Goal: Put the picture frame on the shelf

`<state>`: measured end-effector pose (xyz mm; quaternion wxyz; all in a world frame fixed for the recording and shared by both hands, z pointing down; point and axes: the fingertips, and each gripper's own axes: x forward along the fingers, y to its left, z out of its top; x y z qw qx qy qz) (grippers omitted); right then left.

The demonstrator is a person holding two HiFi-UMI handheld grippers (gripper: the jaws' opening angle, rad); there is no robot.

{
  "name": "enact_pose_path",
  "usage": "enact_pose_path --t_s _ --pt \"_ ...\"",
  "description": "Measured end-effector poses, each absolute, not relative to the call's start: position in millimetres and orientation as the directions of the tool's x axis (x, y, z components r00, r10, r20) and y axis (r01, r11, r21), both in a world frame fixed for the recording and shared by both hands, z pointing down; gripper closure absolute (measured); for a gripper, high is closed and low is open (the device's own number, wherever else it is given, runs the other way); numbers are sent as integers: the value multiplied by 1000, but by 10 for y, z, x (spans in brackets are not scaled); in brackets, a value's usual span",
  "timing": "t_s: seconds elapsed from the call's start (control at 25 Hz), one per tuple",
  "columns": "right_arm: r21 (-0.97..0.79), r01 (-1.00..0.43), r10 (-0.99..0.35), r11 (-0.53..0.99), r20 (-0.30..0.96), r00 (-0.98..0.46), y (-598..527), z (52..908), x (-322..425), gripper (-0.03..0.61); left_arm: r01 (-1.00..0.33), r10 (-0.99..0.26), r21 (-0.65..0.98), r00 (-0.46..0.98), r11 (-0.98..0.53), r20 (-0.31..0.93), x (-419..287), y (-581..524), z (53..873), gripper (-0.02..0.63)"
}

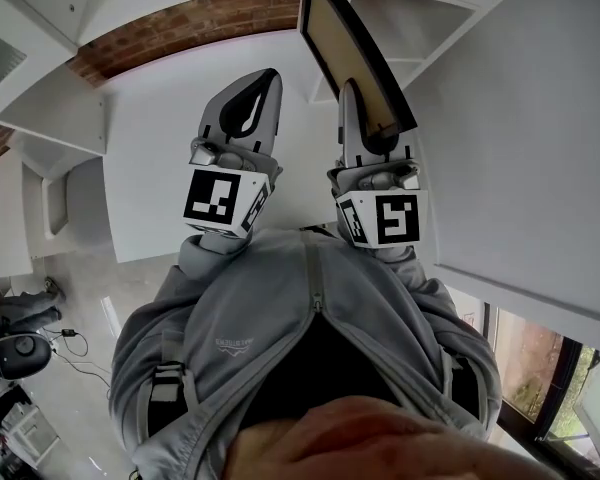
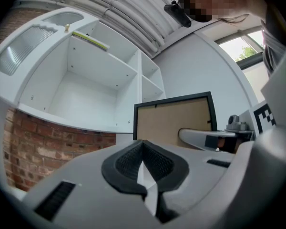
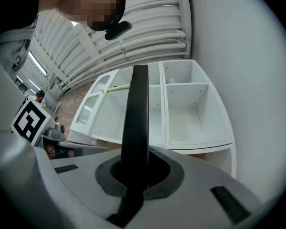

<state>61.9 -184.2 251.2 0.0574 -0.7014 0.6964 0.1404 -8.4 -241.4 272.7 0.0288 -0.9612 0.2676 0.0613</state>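
My right gripper (image 1: 365, 108) is shut on the lower edge of a black picture frame (image 1: 345, 43) with a tan cardboard back, held up toward the white wall shelf (image 1: 420, 28). Seen edge-on in the right gripper view, the picture frame (image 3: 137, 123) stands between the pads of my right gripper (image 3: 136, 175), with the shelf's open compartments (image 3: 188, 111) behind it. Beside it on the left, my left gripper (image 1: 252, 93) is shut and holds nothing. The left gripper view shows my left gripper (image 2: 144, 168), the frame's back (image 2: 174, 120) and the shelf (image 2: 90, 80).
The shelf unit hangs on a white wall above a band of red brick (image 1: 190, 23). A yellow-green strip (image 2: 90, 39) lies on an upper board. A white wall panel (image 1: 520, 138) stands close on the right. Floor clutter (image 1: 20, 353) lies at lower left.
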Motion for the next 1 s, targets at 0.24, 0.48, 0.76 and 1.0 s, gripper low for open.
enact_pose_path --t_s 0.24,0.48,0.76,1.0 --pt "138 -990 -945 -10 -326 -36 -1916 2294 655 545 -518 -505 -41 847 -855 -163 0 -2470 2577 606" --pt "162 -987 -930 -14 -364 -47 -2028 2062 692 545 -527 -511 -55 841 -848 -178 49 -2583 2434 607" --pt "188 -982 -914 -21 -401 -57 -2157 1828 767 545 -544 -518 -94 830 -834 -209 113 -2700 2199 606" --pt "212 -977 -912 -36 -407 -55 -2361 1698 821 545 -561 -528 -106 817 -821 -231 144 -2824 2053 607"
